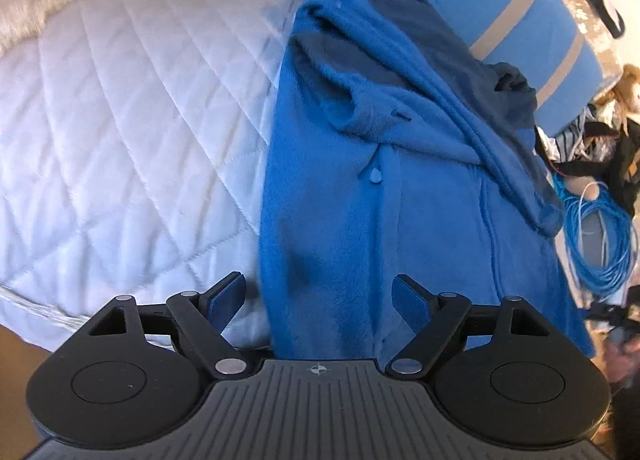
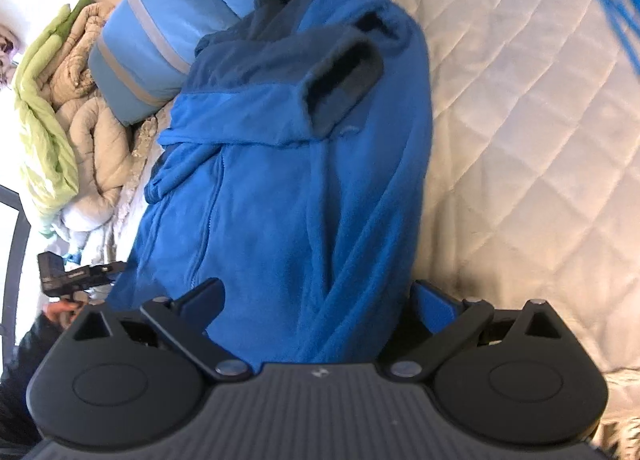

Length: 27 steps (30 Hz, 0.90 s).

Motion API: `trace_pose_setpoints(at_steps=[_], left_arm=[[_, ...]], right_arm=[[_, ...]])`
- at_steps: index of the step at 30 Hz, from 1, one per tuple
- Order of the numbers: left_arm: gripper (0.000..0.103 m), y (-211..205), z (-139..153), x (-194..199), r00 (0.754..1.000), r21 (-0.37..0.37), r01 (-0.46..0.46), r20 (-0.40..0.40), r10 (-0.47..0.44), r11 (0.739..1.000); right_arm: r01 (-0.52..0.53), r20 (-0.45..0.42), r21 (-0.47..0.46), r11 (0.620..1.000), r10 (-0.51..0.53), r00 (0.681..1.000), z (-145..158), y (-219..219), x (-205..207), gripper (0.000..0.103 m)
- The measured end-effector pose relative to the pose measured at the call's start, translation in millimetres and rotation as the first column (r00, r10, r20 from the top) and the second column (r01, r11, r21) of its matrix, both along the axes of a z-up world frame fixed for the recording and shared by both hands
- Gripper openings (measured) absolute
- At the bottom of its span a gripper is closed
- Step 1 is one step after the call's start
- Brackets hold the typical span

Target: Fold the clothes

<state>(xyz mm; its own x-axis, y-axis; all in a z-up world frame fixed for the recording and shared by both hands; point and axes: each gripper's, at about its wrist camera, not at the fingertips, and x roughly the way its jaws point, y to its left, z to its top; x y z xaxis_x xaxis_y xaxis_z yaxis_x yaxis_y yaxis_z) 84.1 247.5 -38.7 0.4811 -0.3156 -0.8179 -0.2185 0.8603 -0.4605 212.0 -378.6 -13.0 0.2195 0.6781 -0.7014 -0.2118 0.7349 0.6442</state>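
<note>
A bright blue fleece jacket (image 1: 340, 188) with darker navy panels is spread lengthwise on a white diamond-quilted mattress (image 1: 120, 140), its hem at the near edge and its collar toward the far edge, where a light blue rolled mat with grey stripes (image 1: 520, 20) lies against it. One sleeve, ending in a dark cuff (image 2: 344, 72), is laid across the chest, so the garment appears partly folded in at the sides. A small zip pull (image 1: 375, 176) is seen on the front. A coil of blue cable (image 1: 600, 236) lies beside the jacket at the mattress's side, and a heap of beige and green bedding (image 2: 72, 108) is piled past the far corner.

The left gripper (image 1: 320, 300) is poised over the hem at the near edge, its blue-padded fingers (image 1: 226, 300) standing apart with nothing clamped; one finger is over bare mattress, the other over fleece. The right gripper (image 2: 316, 306) is poised over the hem as well, its fingers (image 2: 434, 308) likewise apart and the fleece lying between them unpinched.

The step in hand is judged to be the approach to the hem for the lengthwise fold. The next move calls for both grippers to be lowered onto the hem's corners, closed on all layers, and carried together toward the collar, so that the crossed sleeve is not dragged loose.
</note>
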Motion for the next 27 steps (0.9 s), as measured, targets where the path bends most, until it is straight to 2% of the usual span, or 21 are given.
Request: trace_pose_setpoints(at_steps=[1,3,5,7,9,10,11,12,13,15,20,23,27], left_arm=[[0.079,-1.4,-3.1,0.8,1.000,-0.002,-0.004,-0.003,0.004,1.000],[0.078,-3.8,-5.0,-0.1,1.000,-0.006,-0.005,0.003,0.005,1.000],[0.063,-4.1,-6.0,-2.1,1.000,-0.067,0.011,-0.010,-0.011,0.998],[0.057,-4.3,-8.1,-7.6,1.000,-0.132,0.018,-0.019,-0.021,0.991],[0.045,-6.0,-10.7,-14.4,1.000,-0.159,0.024,-0.011,-0.026,0.987],[0.031,-6.6,-10.3,-15.8,1.000,-0.148,0.025,-0.008,-0.027,0.989],[0.014,-6.2,-10.7,-16.1,1.000,-0.150,0.025,-0.014,-0.028,0.988],[0.011,-4.1,-10.7,-16.3,1.000,-0.174,0.018,-0.019,-0.022,0.985],[0.009,-2.1,-9.5,-17.1,1.000,-0.200,0.007,-0.017,-0.011,0.980],[0.007,0.7,-3.3,-18.3,1.000,-0.214,0.000,-0.011,-0.002,0.977],[0.004,10.8,21.6,-18.5,1.000,-0.238,-0.028,-0.008,0.026,0.971],[0.004,18.5,38.2,-17.3,0.999,-0.255,-0.038,0.010,0.042,0.966],[0.004,16.6,56.6,-16.7,0.999,-0.234,-0.015,0.039,0.025,0.972]], right_arm=[[-0.003,-0.009,0.010,1.000,0.003,1.000,-4.7,3.2,1.9,0.097],[-0.019,-0.029,0.038,0.999,0.020,0.999,-13.3,9.2,4.0,0.084],[-0.029,-0.046,0.038,0.999,0.031,0.998,-19.1,13.2,3.3,0.074],[-0.030,-0.045,0.036,0.999,0.032,0.998,-20.5,13.3,0.2,0.071],[-0.033,-0.050,0.069,0.997,0.036,0.998,-17.5,10.4,-3.8,0.065],[-0.035,-0.054,0.083,0.996,0.039,0.998,-16.2,9.7,-5.8,0.060],[-0.036,-0.055,0.081,0.996,0.041,0.998,-15.6,10.8,-7.4,0.045],[-0.033,-0.056,0.056,0.998,0.036,0.998,-15.4,12.2,-9.1,0.020],[-0.022,-0.064,0.030,0.999,0.024,0.998,-15.6,12.2,-10.3,0.009],[0.012,-0.086,0.024,1.000,-0.009,0.996,-15.4,8.6,-11.9,0.007],[0.037,-0.042,0.061,0.997,-0.034,0.999,8.7,-1.3,-18.6,0.006],[0.046,-0.016,0.054,0.997,-0.045,0.999,23.8,-8.3,-17.9,0.006],[0.054,-0.001,0.051,0.997,-0.054,0.999,38.8,-16.4,-17.0,0.006]])
